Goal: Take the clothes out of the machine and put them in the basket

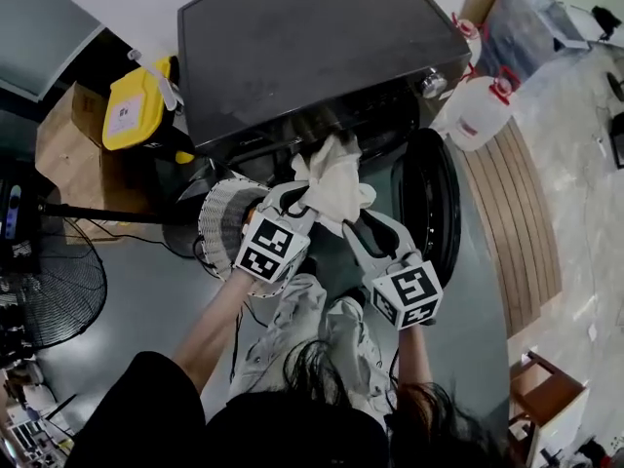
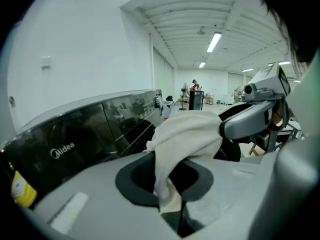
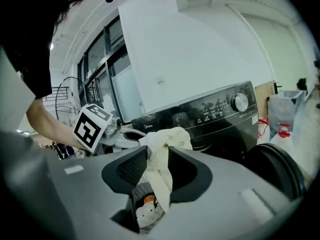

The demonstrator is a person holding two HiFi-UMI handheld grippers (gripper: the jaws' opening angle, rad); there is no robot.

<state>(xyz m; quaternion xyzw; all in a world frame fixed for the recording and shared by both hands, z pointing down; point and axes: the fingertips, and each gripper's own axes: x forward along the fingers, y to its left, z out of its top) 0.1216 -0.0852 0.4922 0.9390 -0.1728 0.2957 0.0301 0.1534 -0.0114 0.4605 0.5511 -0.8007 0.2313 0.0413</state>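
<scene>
The cream-white crumpled cloth (image 1: 334, 178) is pale against the glossy black washing machine (image 1: 312, 47). The grey left hand-held gripper (image 1: 294, 201) and grey right hand-held gripper (image 1: 363, 224) bear black-and-white square-patterned marker cubes (image 1: 271, 247). The plastic canister (image 1: 136, 105) is yellow.

Yellow jug (image 1: 132, 110), floor fan (image 1: 54, 295) (lower left); white red-capped jug (image 1: 478, 113)

Soft cream cloth garment (image 1: 333, 178); glossy black washing machine (image 1: 312, 42).

Drum opening of the machine (image 1: 312, 57) is largely hidden behind the cream cloth (image 1: 333, 178). Basket (image 1: 210, 227) is partly covered by the left gripper (image 1: 297, 201). Fan (image 1: 49, 291) is cut off at the head view's left edge. Panel lettering (image 3: 212, 115) cannot be read.
</scene>
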